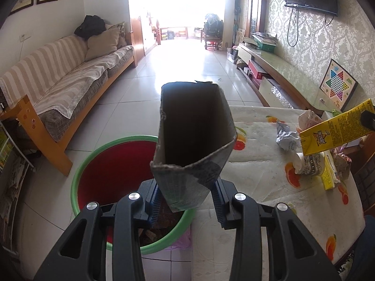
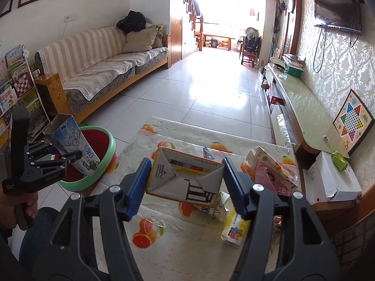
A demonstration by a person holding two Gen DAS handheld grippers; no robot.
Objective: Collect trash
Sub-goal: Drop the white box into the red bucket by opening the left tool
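Note:
My left gripper is shut on an open-topped grey-blue milk carton and holds it over the near rim of a red bin with a green rim. From the right wrist view the carton leans over the bin, held by the left gripper. My right gripper is shut on a yellow drink carton above the table. That yellow carton shows at the left view's right edge.
More trash lies on the fruit-print table: a crumpled wrapper, a paper cup, a pink carton, a yellow box. A white box sits right. A sofa stands left, a low cabinet right.

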